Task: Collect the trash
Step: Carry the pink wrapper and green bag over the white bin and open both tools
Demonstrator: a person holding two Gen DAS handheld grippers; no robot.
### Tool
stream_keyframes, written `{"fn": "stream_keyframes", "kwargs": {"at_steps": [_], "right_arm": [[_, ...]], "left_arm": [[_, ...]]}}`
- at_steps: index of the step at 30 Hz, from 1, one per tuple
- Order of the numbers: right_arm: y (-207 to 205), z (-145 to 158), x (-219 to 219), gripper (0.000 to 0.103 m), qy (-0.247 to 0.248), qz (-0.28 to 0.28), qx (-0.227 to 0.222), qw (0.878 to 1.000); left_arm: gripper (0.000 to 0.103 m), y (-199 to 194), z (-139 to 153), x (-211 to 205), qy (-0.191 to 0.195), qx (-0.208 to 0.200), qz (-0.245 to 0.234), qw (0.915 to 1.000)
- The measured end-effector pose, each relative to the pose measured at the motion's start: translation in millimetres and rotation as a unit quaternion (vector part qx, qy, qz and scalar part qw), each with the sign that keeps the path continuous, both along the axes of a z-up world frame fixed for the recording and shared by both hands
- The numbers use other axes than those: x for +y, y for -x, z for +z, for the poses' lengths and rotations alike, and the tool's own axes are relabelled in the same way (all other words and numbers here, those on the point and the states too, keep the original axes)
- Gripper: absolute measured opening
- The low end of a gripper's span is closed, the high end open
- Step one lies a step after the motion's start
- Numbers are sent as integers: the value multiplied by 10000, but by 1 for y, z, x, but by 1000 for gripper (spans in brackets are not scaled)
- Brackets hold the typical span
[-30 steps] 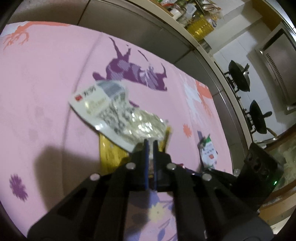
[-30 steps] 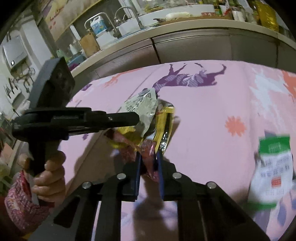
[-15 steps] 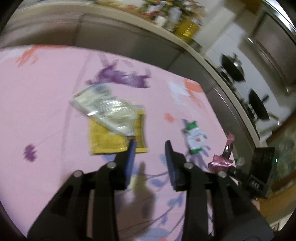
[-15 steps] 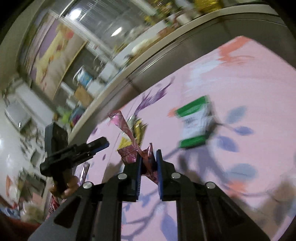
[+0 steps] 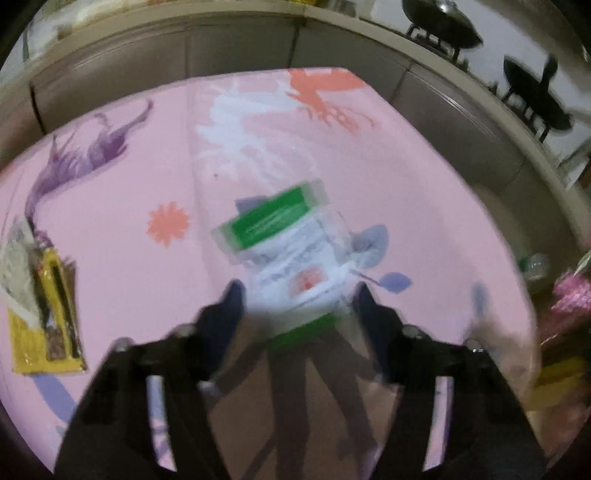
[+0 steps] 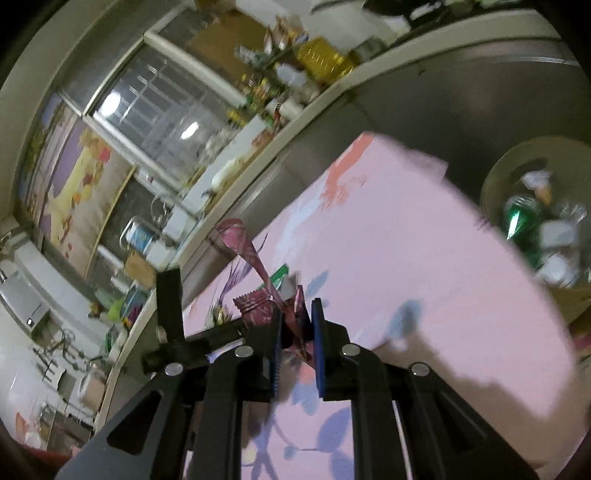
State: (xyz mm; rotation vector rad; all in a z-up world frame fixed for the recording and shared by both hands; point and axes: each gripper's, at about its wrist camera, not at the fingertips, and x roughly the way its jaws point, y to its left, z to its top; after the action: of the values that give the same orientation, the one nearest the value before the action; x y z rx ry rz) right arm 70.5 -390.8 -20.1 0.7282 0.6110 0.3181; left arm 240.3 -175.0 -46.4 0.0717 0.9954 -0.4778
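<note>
Jaws of the left gripper (image 5: 297, 291), having let go of the silver wrapper (image 5: 14, 258), are now closing slightly around the green-and-white packet (image 5: 284, 243) without touching it, while the right gripper (image 6: 297, 325) is still pinching the pink wrapper (image 6: 255, 266) near the bin (image 6: 495, 177).

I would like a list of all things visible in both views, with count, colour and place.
green-and-white wrapper: one, flat on the cloth, ahead of the left tool
yellow packet: one, cloth's left edge, under a silvery wrapper
pink wrapper: one, crumpled, in the right tool
tablecloth: one, pink, printed
trash bin: one, pale, beyond the cloth's right edge, bottles inside
pans: two, black, on the stove
left tool: black, open
right tool: black, shut on pink wrapper
</note>
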Motion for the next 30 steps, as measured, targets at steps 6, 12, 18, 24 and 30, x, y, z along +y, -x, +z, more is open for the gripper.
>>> {"fn": "stream_keyframes", "kwargs": {"at_steps": [6,12,18,24,30], "right_arm": [[5,13,-66,12,320,-565,-147,9978],[9,-3,-144,12,667,-1226,204,9900],[-7,-33,-197,12,816,-1487,794,9823],[-31,-59,-219,60,754,-1402,1347,9780],[-25,-53,-227,67,600,-1538,1120,9799]], "left_arm": [[34,1,14,-19,40,-31,-209,9998],[34,14,51,-88,414,-40,-988,9942],[34,28,69,-201,532,82,-1985,9786],[78,37,43,-287,81,363,-2293,9726],[80,33,30,-296,-8,488,-2185,9746]]}}
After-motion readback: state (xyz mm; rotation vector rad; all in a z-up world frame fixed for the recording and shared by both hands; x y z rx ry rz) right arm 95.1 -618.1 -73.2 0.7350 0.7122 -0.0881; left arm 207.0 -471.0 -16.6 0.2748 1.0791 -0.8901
